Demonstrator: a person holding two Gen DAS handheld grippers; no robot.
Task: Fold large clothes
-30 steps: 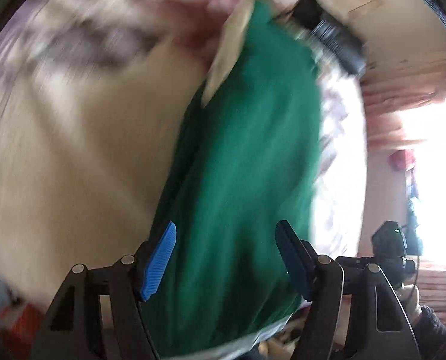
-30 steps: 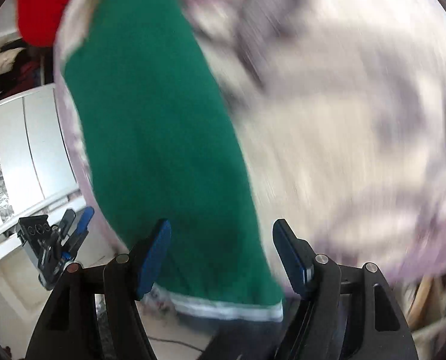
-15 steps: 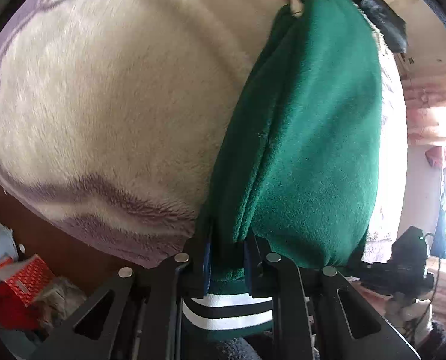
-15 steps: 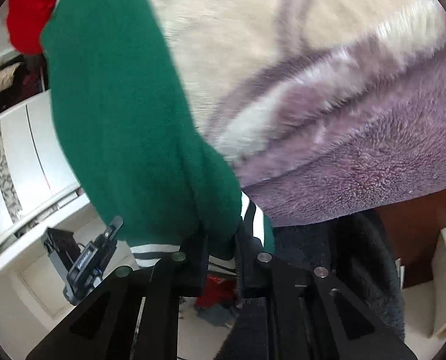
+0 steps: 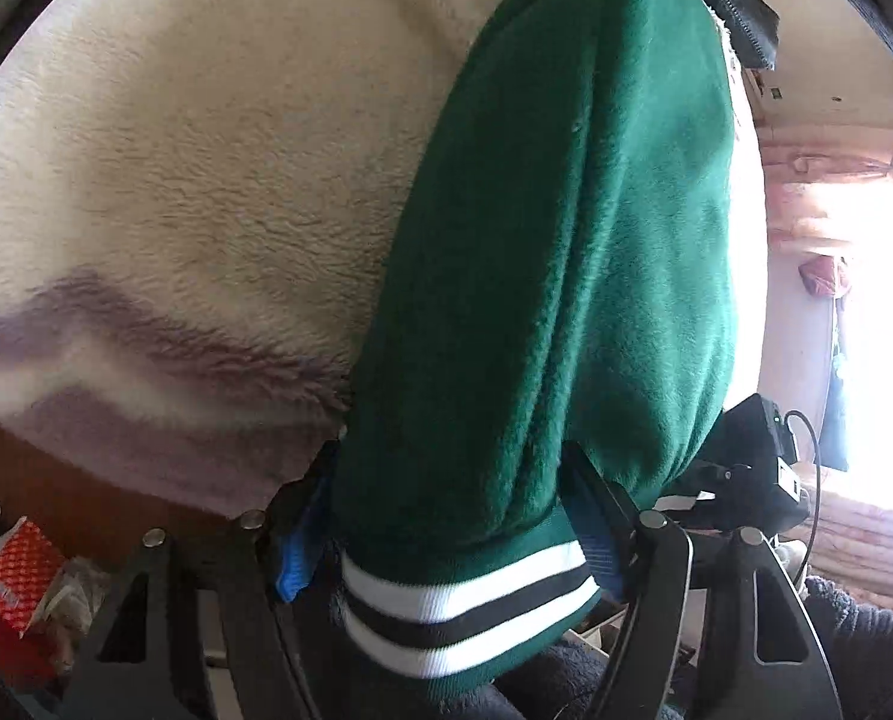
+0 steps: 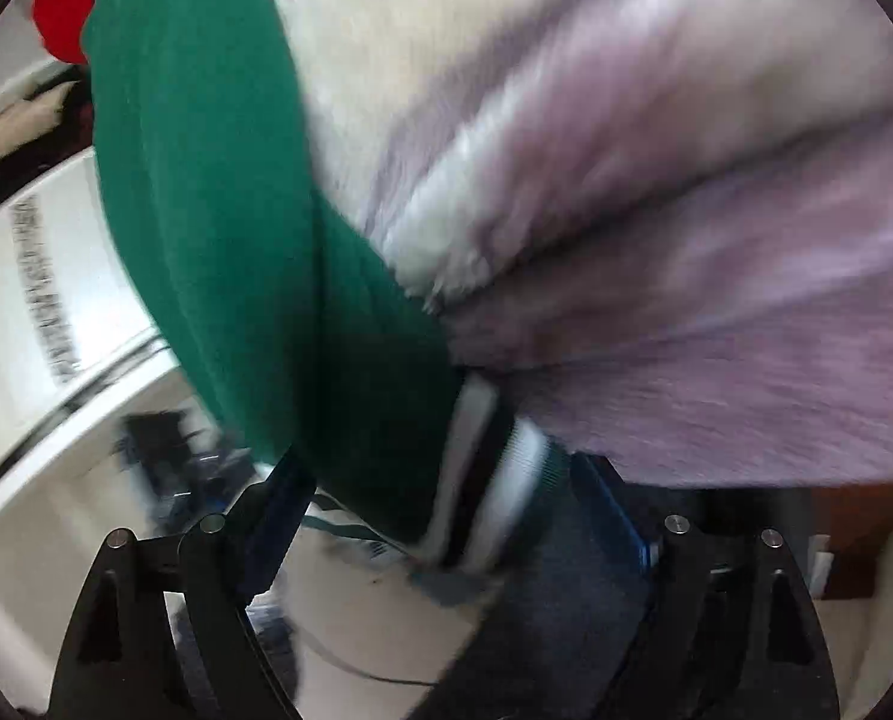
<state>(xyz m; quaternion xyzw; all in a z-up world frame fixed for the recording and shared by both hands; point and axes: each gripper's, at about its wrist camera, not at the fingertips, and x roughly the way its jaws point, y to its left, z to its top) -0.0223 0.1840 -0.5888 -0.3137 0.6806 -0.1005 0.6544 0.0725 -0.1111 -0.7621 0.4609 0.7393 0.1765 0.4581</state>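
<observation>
You have one green fleece garment (image 5: pixel 566 276) in view, lying lengthwise on a cream and purple plush blanket (image 5: pixel 194 168). Its ribbed hem (image 5: pixel 464 606), banded white and black on green, sits nearest you, between the fingers of the left gripper (image 5: pixel 452 546), whose jaws have just been opening. The body runs away from those fingers in long soft folds. In the right wrist view, which is blurred, the same striped hem corner hangs between the fingers of the right gripper (image 6: pixel 446 522), whose jaws have also just been opening.
</observation>
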